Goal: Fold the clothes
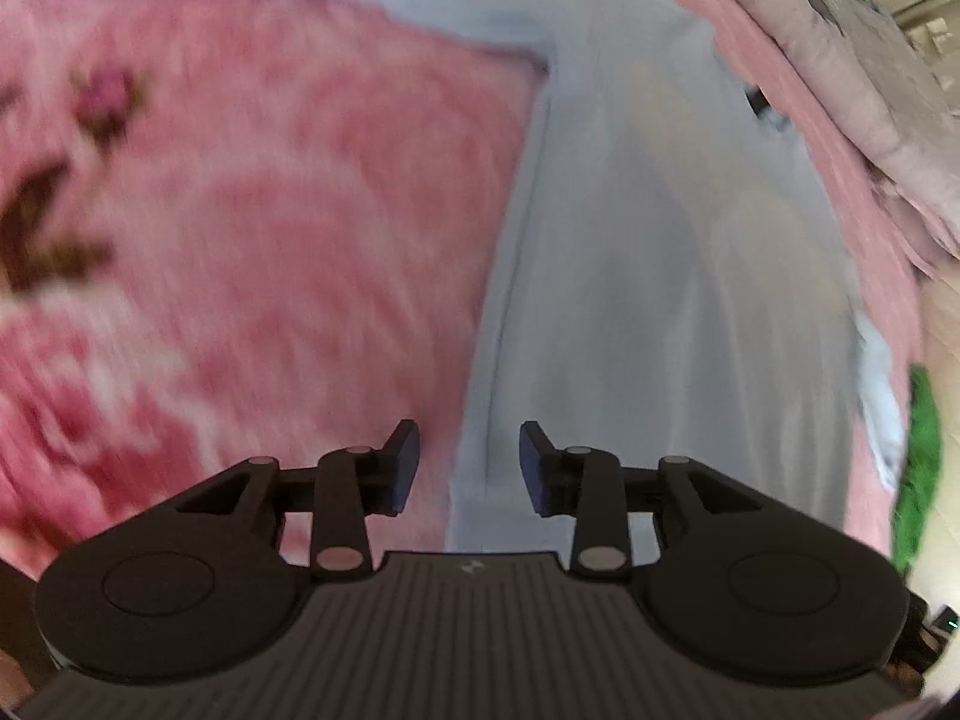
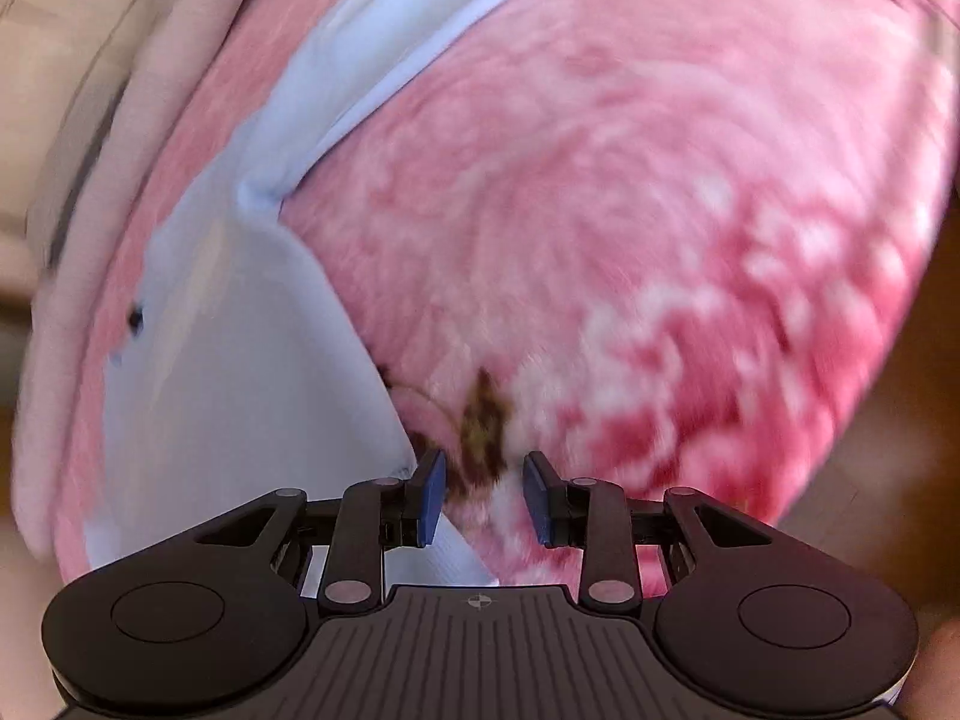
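A pale blue garment point(image 1: 648, 252) lies spread on a pink floral blanket point(image 1: 240, 210). In the left wrist view my left gripper point(image 1: 469, 450) hovers over the garment's left edge, jaws apart, with nothing between them. In the right wrist view the same pale blue garment point(image 2: 240, 348) lies at the left, with a sleeve point(image 2: 384, 54) stretching up and to the right. My right gripper point(image 2: 483, 483) stands open just right of the garment's edge, over the blanket point(image 2: 630, 210), with nothing between its pads. Both views are blurred by motion.
A folded pinkish-beige cloth point(image 1: 852, 90) lies along the blanket's far right edge, and again as a beige cloth point(image 2: 120, 120) at the left. Something bright green point(image 1: 918, 456) shows at the right rim. Dark floor point(image 2: 888, 438) lies beyond the blanket.
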Demonstrator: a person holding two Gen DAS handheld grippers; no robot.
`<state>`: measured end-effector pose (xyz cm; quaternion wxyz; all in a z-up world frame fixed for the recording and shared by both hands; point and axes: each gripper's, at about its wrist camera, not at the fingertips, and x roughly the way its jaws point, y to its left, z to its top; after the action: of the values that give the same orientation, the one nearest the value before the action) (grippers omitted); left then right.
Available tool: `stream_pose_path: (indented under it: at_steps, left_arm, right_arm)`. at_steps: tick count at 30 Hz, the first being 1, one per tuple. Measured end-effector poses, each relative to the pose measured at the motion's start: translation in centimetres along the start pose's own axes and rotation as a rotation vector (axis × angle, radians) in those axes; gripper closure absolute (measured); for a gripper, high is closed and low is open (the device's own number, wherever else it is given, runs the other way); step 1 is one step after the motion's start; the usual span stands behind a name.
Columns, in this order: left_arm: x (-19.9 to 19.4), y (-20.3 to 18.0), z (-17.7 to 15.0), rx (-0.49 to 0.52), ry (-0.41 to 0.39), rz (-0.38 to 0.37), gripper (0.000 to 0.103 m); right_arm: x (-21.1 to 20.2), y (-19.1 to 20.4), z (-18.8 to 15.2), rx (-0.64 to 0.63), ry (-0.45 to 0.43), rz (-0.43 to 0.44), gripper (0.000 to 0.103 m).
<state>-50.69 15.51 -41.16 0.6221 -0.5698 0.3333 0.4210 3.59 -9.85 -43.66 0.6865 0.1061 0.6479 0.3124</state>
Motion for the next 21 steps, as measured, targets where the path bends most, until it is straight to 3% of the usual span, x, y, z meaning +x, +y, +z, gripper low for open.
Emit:
stream_pose_path:
  at_steps: [4,5,7,12,16,18,21]
  left_arm:
    - [0.5,0.2,-1.6,-0.001,-0.049,-0.043,0.063]
    - [0.5,0.1,-1.6,0.009,-0.042,-0.061,0.066]
    - [0.4,0.1,-1.7,0.027,-0.028,-0.092,0.090]
    - [0.2,2.8,-1.5,-0.088,0.003,-0.150,0.089]
    - [0.4,3.8,-1.9,-0.163,-0.005,-0.190,0.086]
    - [0.5,4.1,-2.5,-0.190,-0.019,-0.201,0.085]
    - [0.8,4.5,-3.3,-0.247,-0.041,-0.221,0.085]
  right_arm:
    - [-0.2,-1.4,-1.7,0.138,-0.079,0.069,0.070]
    - [-0.2,-1.3,-1.8,0.152,-0.083,0.080,0.070]
    - [-0.3,-0.9,-1.9,0.154,-0.063,0.122,0.070]
    - [-0.5,-0.5,-2.3,0.180,-0.090,0.163,0.069]
    - [-0.7,-3.2,-3.0,0.357,-0.148,0.285,0.042]
    - [-0.6,-3.8,-3.1,0.371,-0.136,0.328,0.042]
    - [0.6,-3.4,-3.1,0.278,-0.075,0.308,0.042]
